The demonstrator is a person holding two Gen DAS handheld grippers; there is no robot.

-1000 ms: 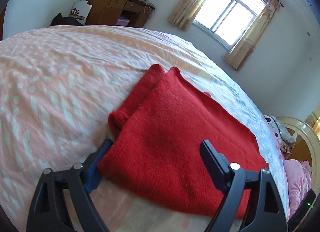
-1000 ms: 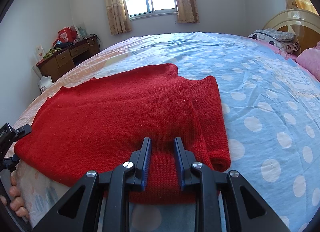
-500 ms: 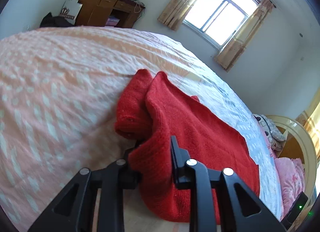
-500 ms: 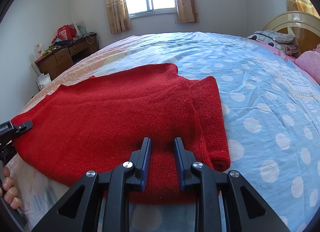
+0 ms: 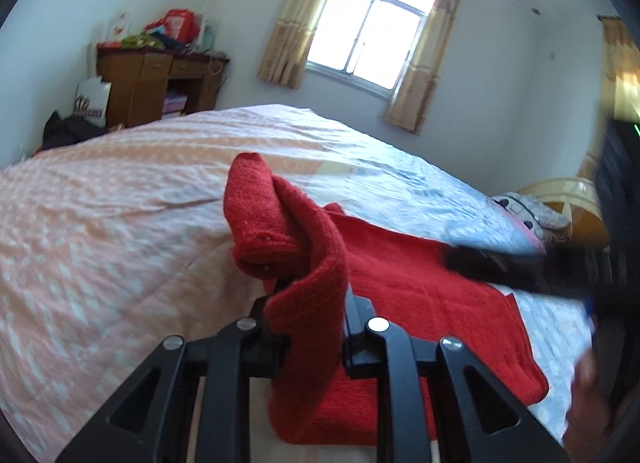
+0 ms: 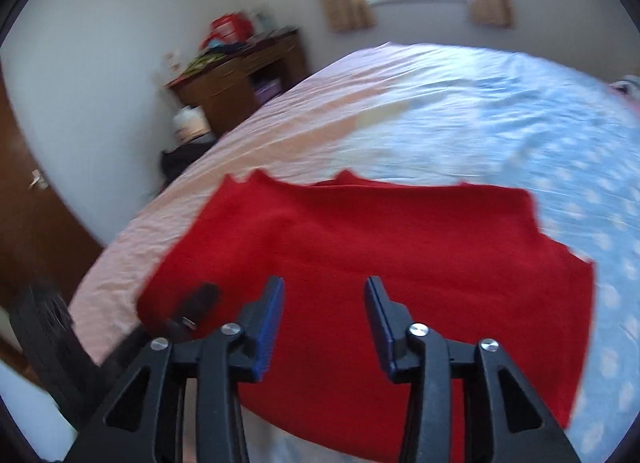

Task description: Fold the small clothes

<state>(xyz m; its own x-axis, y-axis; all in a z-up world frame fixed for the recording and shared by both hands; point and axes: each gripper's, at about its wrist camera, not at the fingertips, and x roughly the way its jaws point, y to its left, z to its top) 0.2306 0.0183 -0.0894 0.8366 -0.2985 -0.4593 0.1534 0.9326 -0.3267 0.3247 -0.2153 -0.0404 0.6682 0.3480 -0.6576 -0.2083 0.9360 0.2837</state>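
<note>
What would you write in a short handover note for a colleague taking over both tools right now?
Left tool: shut on the near corner of the red sweater, with that corner lifted off the bed and the cloth bunched up above the jaws.
Right tool: jaws opening, nothing between them; it hangs above the sweater's near edge without touching it.
Sweater: lies across the bed where the pink and blue halves of the cover meet, mostly flat, its near edge by the bed's edge.
Done: one corner picked up.
Left: probably grip the other near corner with the right tool, carry the edge over, smooth the fold.

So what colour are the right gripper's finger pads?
Blue, clearest in the right wrist view: right gripper, pads.
</note>
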